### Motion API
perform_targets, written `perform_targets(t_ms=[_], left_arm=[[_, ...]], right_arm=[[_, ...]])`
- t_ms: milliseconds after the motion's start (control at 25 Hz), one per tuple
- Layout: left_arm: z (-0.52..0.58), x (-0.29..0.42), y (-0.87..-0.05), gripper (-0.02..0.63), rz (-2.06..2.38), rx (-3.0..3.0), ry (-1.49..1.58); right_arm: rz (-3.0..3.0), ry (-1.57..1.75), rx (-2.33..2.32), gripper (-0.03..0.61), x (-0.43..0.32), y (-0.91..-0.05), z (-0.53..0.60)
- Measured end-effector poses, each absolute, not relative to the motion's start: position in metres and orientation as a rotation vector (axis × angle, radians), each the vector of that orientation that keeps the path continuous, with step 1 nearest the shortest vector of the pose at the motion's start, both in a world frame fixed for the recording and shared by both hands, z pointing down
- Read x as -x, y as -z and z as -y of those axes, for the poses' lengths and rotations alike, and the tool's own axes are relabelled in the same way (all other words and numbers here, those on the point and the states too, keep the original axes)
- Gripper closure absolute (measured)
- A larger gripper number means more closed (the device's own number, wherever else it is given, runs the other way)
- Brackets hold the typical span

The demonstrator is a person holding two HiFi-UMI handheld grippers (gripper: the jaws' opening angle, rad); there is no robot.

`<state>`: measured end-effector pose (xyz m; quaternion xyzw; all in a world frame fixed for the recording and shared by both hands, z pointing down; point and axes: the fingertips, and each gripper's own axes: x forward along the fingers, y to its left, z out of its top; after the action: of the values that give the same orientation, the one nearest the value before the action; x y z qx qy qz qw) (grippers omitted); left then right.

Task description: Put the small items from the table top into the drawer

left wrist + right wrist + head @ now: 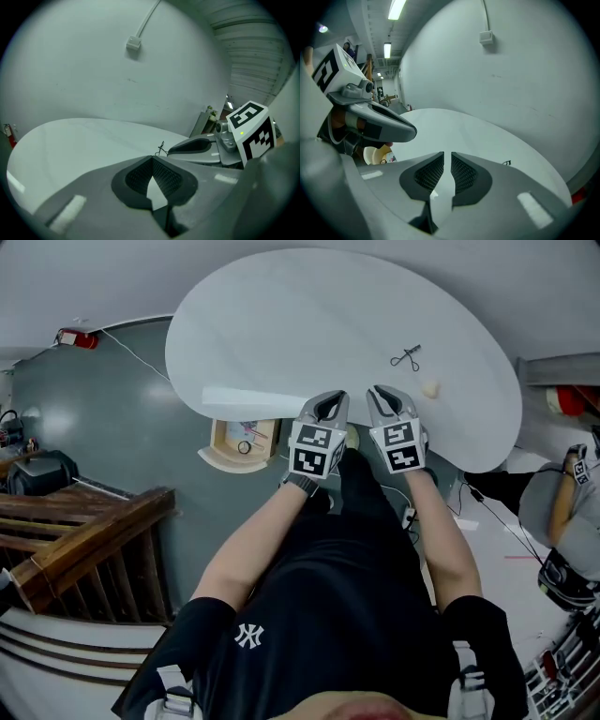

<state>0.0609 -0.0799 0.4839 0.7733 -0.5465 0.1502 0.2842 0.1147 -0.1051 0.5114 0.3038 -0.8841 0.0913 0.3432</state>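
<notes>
A white oval table [309,324] carries a small black wire clip [406,356] and a small cream lump [430,388] near its right end. Both grippers hover side by side over the table's near edge. My left gripper [328,409] has its pad tips touching with nothing between them [152,159]. My right gripper [386,401] stands with a narrow gap between its pads [447,154], which hold nothing. The clip shows just beyond the jaws [161,149] [506,163]. The wooden drawer [246,439] is pulled out under the table's left near edge, with small items inside.
A wooden stair rail [84,540] runs along the left. Another person [562,512] sits at the right by floor cables [497,521]. A red object [77,337] lies at the far left. A wall with a cable box [133,43] stands behind the table.
</notes>
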Motion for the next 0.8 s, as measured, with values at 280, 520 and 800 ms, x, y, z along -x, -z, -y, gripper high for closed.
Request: perform_targets(t_ms=[280,520,800], left_arm=[[0.100,-0.115,-0.495,0.614,1.344,-2.116,-0.432],[0.115,-0.146,-0.507,0.614,1.282,-2.133,-0.466],[0.127,-0.166,-0.521,0.614,1.245,-2.131,-0.495]], right_arm=[[2.213,-0.329,-0.926,0.482,-0.178,-0.528,0.124],[2.131,-0.384,-1.080,0.445,-0.228,-0.543,0.146],[2.033,-0.479,-1.227,0.393,-0.273,-0.571,0.170]])
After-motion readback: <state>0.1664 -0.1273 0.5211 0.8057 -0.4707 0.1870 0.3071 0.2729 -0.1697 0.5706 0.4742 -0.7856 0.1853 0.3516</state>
